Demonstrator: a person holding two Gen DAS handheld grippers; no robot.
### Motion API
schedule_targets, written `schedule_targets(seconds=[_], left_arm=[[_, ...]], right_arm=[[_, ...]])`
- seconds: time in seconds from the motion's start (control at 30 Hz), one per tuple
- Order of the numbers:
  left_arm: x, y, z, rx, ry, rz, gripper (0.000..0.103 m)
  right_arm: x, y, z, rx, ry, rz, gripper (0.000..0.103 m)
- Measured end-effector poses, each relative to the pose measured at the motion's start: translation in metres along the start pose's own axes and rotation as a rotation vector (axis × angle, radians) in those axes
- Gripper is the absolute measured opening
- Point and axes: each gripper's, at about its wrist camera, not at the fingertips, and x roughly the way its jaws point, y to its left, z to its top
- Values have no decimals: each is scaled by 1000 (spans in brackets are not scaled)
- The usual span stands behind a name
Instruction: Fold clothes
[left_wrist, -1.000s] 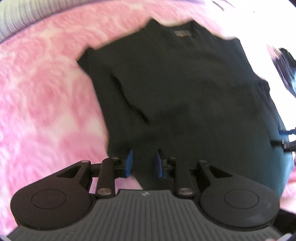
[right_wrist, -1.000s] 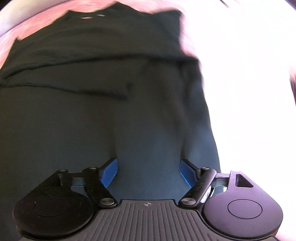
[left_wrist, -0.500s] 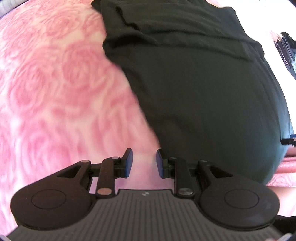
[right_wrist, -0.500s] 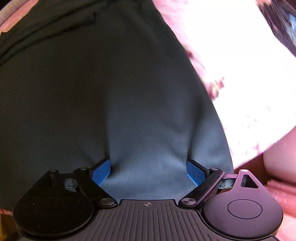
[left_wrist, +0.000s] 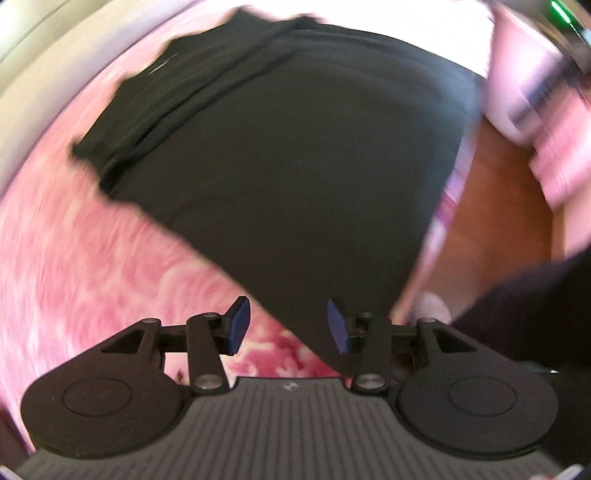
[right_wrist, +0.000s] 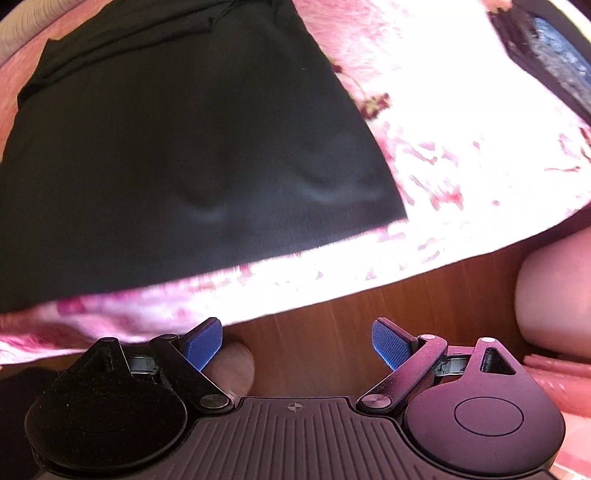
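Observation:
A black shirt lies flat on a pink floral bedspread, its sleeves folded inward. It also shows in the right wrist view. My left gripper is open and empty, hovering at the shirt's near bottom corner, which lies between its blue fingers. My right gripper is open and empty, held off the bed's edge, short of the shirt's bottom hem.
The bedspread's near edge drops to a brown wooden floor. A dark object lies on the bed at the far right. A bare knee or leg is at the right. The left view is blurred.
Both grippers have pulled back toward the bottom of the shirt. The left gripper has opened wider. The right gripper has moved off the fabric to beyond the bed's edge.

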Motion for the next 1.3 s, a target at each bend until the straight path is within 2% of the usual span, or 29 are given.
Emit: schedule_targets(seconds=[0.1, 0.2, 0.33, 0.43, 0.47, 0.5, 0.57, 0.6, 0.63, 0.73, 0.8, 0.93, 1.03, 1.1, 1.2, 1.3], left_arm=[[7, -34, -10, 207, -29, -11, 41], [23, -63, -23, 355, -45, 2, 41], [51, -83, -34, 437, -28, 63, 40], [63, -86, -35, 427, -32, 69, 51], [64, -86, -35, 427, -30, 69, 51], [65, -84, -34, 420, -28, 60, 50], [60, -75, -33, 378, -24, 21, 36], [57, -70, -33, 351, -25, 12, 24], [54, -66, -32, 323, -27, 19, 8], [52, -46, -28, 246, -24, 25, 7], [51, -38, -24, 229, -27, 19, 7], [36, -28, -12, 164, -40, -12, 5], [17, -17, 5, 78, -50, -44, 5], [4, -11, 16, 20, -58, -60, 5], [-12, -5, 31, -54, -61, -45, 5], [-23, -2, 42, -122, -58, -30, 5]], right_arm=[[-14, 6, -26, 54, -44, -3, 91], [-21, 27, -39, 64, -86, -13, 91], [-20, 52, -45, 68, -103, -20, 91], [-19, 71, -50, 70, -115, -25, 91], [-19, 77, -51, 71, -120, -26, 91], [-19, 83, -53, 72, -124, -28, 91], [-19, 92, -56, 68, -129, -31, 91], [-20, 94, -56, 58, -131, -33, 91], [-22, 95, -55, 46, -134, -34, 91], [-23, 97, -48, 2, -150, -33, 91], [-22, 98, -38, -32, -169, -30, 91], [-11, 102, -15, -157, -197, -26, 91], [-2, 117, -2, -406, -256, -15, 91], [1, 135, -4, -617, -317, 40, 91], [6, 165, -14, -914, -411, 152, 91], [20, 149, -6, -975, -429, 98, 91]])
